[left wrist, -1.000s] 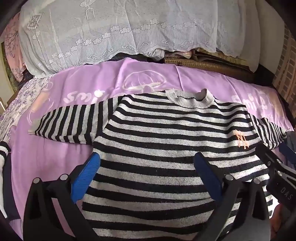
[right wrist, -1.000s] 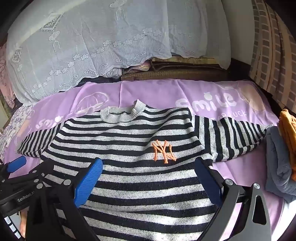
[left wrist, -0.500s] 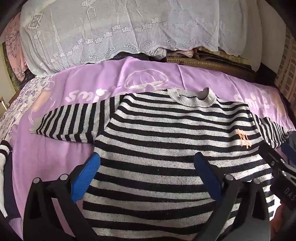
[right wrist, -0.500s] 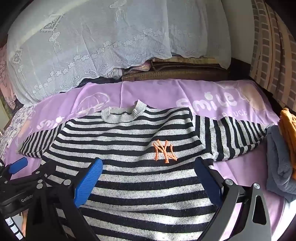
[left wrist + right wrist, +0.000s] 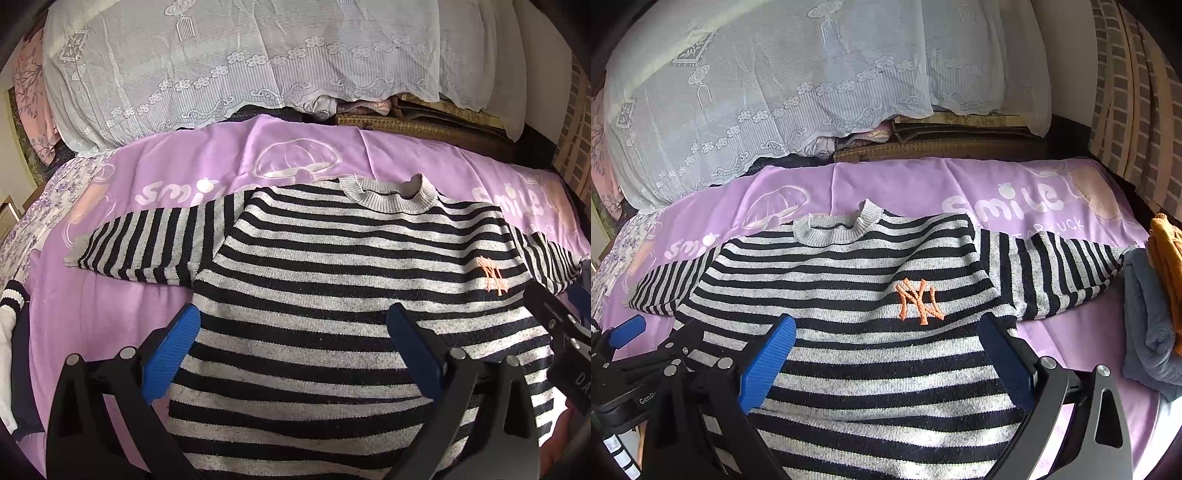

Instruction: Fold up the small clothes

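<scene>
A black-and-grey striped sweater (image 5: pixel 332 266) with a grey collar and an orange NY logo (image 5: pixel 919 301) lies flat, front up, on a purple sheet (image 5: pixel 110 314), sleeves spread to both sides. It also fills the right wrist view (image 5: pixel 871 369). My left gripper (image 5: pixel 293 350) is open and empty over the sweater's lower left body. My right gripper (image 5: pixel 886 358) is open and empty over its lower right body. Each gripper shows at the edge of the other's view.
A white lace-covered pile (image 5: pixel 240 62) stands behind the sheet. Folded grey and orange clothes (image 5: pixel 1152 314) lie at the right, by the right sleeve end. A white and dark garment (image 5: pixel 11 350) lies at the left edge. A woven mat (image 5: pixel 942 147) lies at the back.
Both grippers have drawn back slightly toward the sweater's hem; the sweater sits a little farther off in both views. It has not moved on the sheet.
</scene>
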A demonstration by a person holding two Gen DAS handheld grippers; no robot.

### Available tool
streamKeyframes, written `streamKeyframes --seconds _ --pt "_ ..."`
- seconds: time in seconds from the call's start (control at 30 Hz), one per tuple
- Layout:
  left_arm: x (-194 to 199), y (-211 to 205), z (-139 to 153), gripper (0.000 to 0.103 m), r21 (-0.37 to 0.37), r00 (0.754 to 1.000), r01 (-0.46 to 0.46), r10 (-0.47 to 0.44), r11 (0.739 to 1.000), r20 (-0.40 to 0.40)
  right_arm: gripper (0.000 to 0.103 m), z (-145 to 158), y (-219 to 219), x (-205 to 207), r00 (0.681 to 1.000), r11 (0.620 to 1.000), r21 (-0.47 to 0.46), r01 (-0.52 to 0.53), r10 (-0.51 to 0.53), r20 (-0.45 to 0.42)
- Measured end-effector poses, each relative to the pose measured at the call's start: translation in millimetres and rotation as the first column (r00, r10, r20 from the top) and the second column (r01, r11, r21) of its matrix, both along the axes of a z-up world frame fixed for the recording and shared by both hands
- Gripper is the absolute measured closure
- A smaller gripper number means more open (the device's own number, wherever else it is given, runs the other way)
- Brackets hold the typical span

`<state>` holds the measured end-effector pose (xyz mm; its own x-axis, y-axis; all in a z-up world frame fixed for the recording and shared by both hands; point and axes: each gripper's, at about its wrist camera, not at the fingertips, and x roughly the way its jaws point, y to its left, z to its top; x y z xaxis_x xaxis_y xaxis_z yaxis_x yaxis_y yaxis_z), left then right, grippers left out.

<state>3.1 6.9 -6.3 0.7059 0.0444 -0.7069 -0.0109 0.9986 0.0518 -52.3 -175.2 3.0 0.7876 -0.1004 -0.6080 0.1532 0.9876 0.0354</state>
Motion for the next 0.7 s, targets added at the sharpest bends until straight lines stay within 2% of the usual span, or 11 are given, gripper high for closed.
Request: streamKeyframes --seconds 0.7 --pt "-4.7 -0.3 3.8 0.004 0.021 0.999 -0.023 0.022 1.000 0.033 0.004 1.0 -1.7 0.3 1.000 1.000 0.004 -0.002 0.002 0.000"
